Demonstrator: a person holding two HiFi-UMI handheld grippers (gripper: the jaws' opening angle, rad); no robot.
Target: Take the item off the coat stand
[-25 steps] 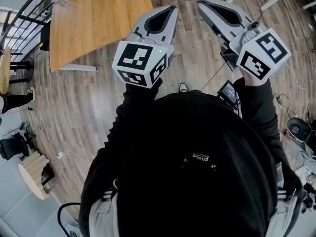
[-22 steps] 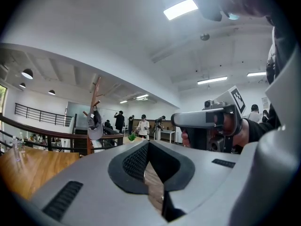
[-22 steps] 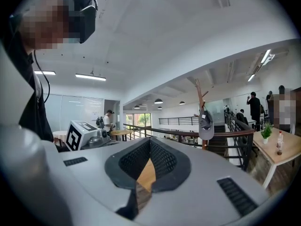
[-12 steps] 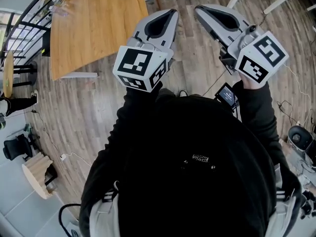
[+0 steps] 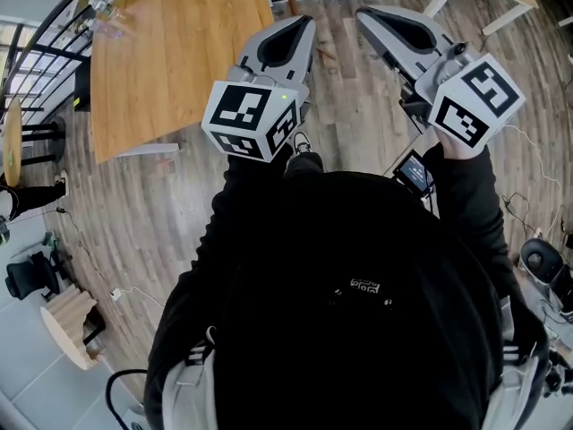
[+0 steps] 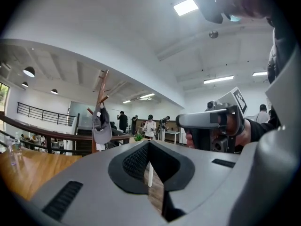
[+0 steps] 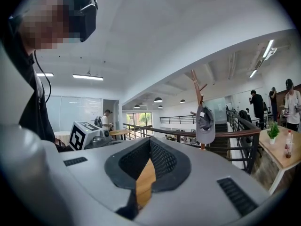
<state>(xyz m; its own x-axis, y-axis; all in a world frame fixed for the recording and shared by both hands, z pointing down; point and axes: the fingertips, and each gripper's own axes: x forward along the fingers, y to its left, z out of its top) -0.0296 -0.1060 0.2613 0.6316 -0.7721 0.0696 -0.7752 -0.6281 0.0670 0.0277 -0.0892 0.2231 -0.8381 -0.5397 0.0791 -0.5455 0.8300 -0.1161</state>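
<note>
A grey cap (image 6: 101,128) hangs on a wooden coat stand (image 6: 102,91), far off and left of centre in the left gripper view. In the right gripper view the cap (image 7: 205,124) and the coat stand (image 7: 196,89) are right of centre, also well beyond the jaws. My left gripper (image 6: 149,146) is shut with nothing in it. My right gripper (image 7: 150,144) is shut and empty too. In the head view both are held out side by side over the wood floor, the left gripper (image 5: 300,23) and the right gripper (image 5: 369,12).
A large wooden table (image 5: 170,43) stands ahead on the left. A dark railing (image 7: 244,133) runs behind the stand. A white-legged table (image 7: 277,149) with a small plant is at the right. Several people stand far off. Cables lie on the floor (image 5: 134,280).
The floor and table have slid slightly in the head view as the person steps forward; a shoe now shows under the left gripper. Both grippers stay shut and level.
</note>
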